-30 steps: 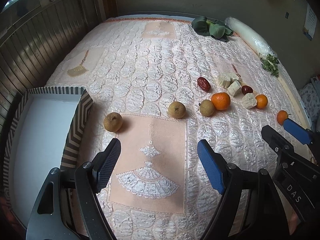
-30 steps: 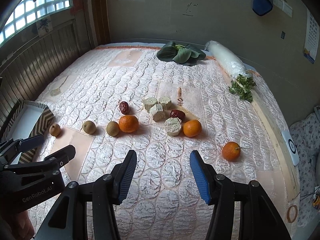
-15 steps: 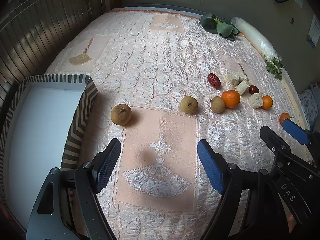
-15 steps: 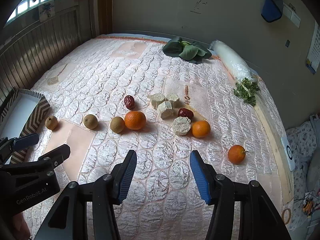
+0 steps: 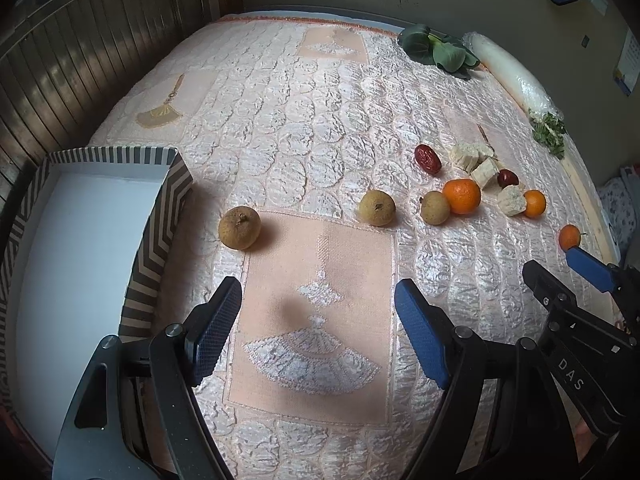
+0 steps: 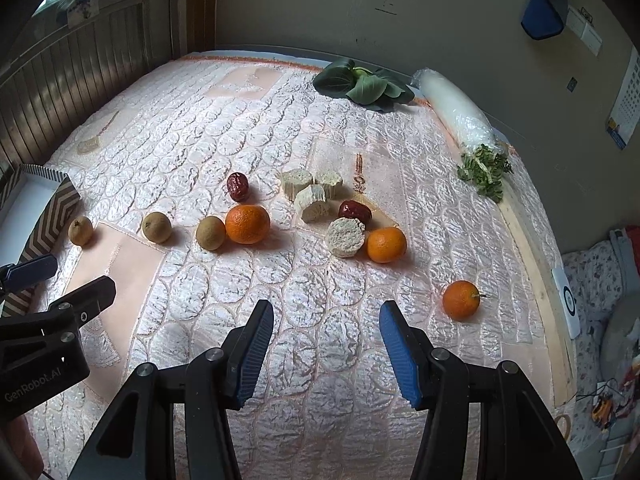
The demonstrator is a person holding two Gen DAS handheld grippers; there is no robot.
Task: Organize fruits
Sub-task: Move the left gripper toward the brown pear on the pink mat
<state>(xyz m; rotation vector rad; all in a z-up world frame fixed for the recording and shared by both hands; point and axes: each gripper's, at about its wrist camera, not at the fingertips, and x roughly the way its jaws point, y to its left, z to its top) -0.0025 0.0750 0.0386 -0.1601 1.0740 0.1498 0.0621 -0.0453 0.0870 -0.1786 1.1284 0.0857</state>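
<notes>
Brown fruit (image 5: 239, 227) just beyond gaping left tongs (image 5: 318, 328); right tongs (image 6: 326, 350) gaping, empty

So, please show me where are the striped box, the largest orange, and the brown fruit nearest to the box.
striped box (image 5: 160, 216): left wrist view, on its zigzag side wall.
largest orange (image 6: 247, 224): right wrist view, middle of its peel.
brown fruit nearest the box (image 5: 239, 227): left wrist view, centre of its skin.

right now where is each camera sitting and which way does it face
Left wrist: rides the left claw, open, facing the striped box and nearest brown fruit; the right claw shows at right.
Right wrist: rides the right claw, open, facing the large orange and cut pale chunks; the left claw shows at left.
Shared: fruit row, leafy greens, quilted bed.
</notes>
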